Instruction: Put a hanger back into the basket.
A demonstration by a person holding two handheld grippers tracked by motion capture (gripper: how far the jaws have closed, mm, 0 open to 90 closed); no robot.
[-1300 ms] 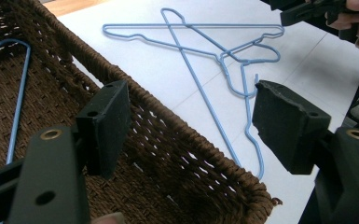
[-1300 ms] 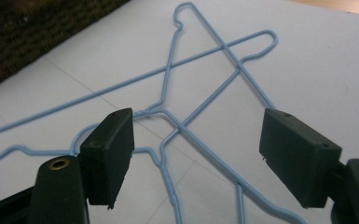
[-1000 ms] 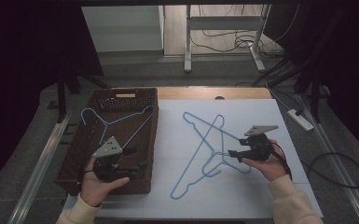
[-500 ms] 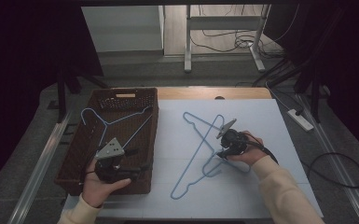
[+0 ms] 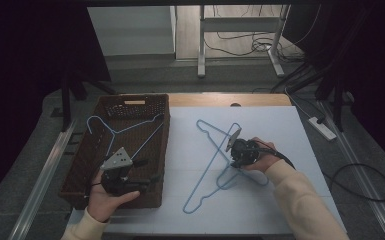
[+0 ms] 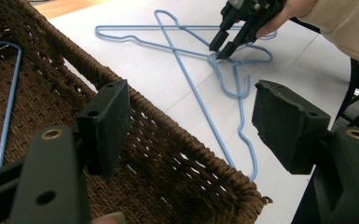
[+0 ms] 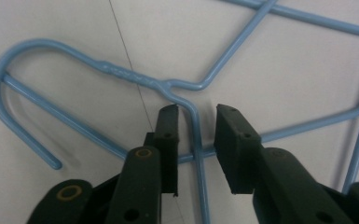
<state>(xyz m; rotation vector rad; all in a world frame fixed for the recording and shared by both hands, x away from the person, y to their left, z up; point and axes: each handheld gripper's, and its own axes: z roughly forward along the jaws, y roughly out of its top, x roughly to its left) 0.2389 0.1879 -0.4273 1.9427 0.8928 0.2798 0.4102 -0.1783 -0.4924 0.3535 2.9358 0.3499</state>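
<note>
From the high view we see two blue wire hangers (image 5: 215, 160) lying crossed on the pale sheet of the bench (image 5: 290, 125), to the right of a brown woven basket (image 5: 152, 107) that holds a third blue hanger (image 5: 115, 132). The right tool (image 5: 231, 161) points down at the spot where the two hangers cross, near their necks. The left tool (image 5: 150, 172) sits low over the basket's near right corner, jaws apart with nothing between them.

In the left gripper view, our own two black jaws stand wide and released above the basket's rim (image 6: 177, 135). Beyond them the crossed hangers (image 6: 200, 100) lie on the white surface, and the right tool (image 6: 220, 50) has its tips down at the hangers' necks.

In the right gripper view, the jaws straddle one hanger's wire neck (image 7: 196, 126) just below its twist. They have just been closing, yet a gap shows on each side of the wire, so the pads are not pressing on it. The hook (image 7: 23, 70) curves off to the left.
</note>
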